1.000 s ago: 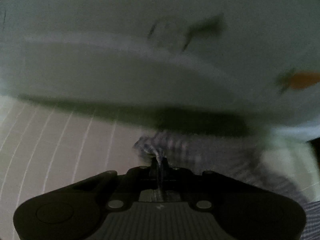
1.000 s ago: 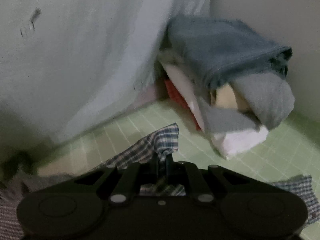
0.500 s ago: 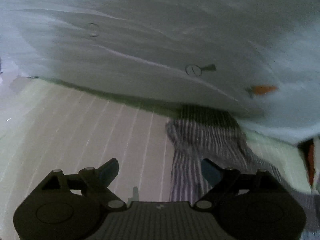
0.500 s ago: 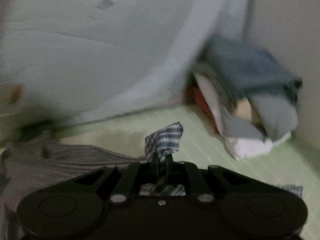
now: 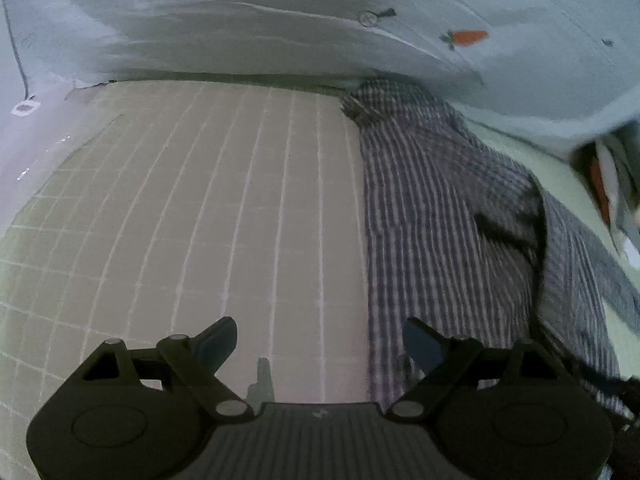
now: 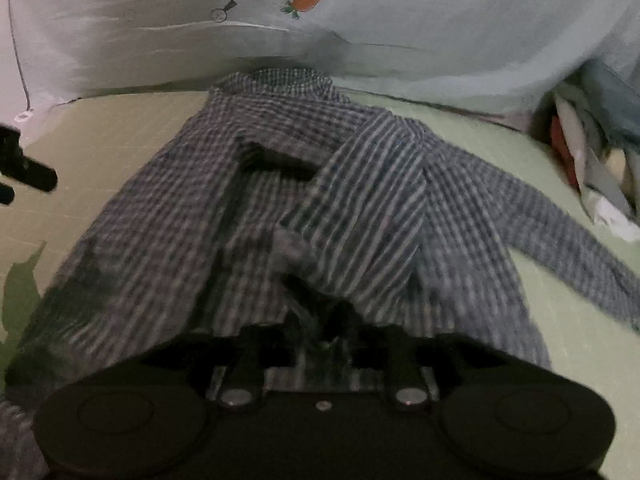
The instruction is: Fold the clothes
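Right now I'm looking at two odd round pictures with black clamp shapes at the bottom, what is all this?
A person holds a two-finger gripper in each hand, and a wide-angle camera on each looks forward along its fingers; no robot arm is involved. In the left view, the left gripper is open and holds nothing, over a pale gridded mat. In the right view, the right gripper seems shut on a fold of the checked shirt, though blur hides the fingertips. The shirt lies spread on the mat. Behind it hangs a light carrot-print sheet; a pile of folded cloth sits at the right.
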Tool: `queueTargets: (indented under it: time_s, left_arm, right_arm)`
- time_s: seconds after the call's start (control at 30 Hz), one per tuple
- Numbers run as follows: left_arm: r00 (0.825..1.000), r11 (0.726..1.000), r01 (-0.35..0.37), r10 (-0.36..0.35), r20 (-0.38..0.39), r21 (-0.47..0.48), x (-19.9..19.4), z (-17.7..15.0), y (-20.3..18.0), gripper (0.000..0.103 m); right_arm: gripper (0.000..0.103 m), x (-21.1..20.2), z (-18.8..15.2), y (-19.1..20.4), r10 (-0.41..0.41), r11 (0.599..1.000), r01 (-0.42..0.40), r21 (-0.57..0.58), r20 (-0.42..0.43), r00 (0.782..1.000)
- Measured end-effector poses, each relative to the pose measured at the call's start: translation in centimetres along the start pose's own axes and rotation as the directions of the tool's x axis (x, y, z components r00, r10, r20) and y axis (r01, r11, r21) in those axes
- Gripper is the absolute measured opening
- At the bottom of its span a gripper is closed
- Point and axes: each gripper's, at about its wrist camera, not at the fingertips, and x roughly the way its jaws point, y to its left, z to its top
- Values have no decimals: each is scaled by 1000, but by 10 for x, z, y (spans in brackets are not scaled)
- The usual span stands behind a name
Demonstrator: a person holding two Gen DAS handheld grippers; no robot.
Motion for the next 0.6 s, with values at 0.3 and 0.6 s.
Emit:
queueTargets:
  time_s: [0.3, 0.6]
  left_arm:
    - [996, 989, 82, -79, -28, 119, -9, -25, 5, 90]
    - [987, 957, 161, -157, -37, 243, -4, -34, -47, 90]
  right_arm:
    - [103, -55, -37, 4, -185, 943, 173, 285, 14, 983]
    - [103, -77, -68, -23, -263, 898, 251, 361, -17, 965]
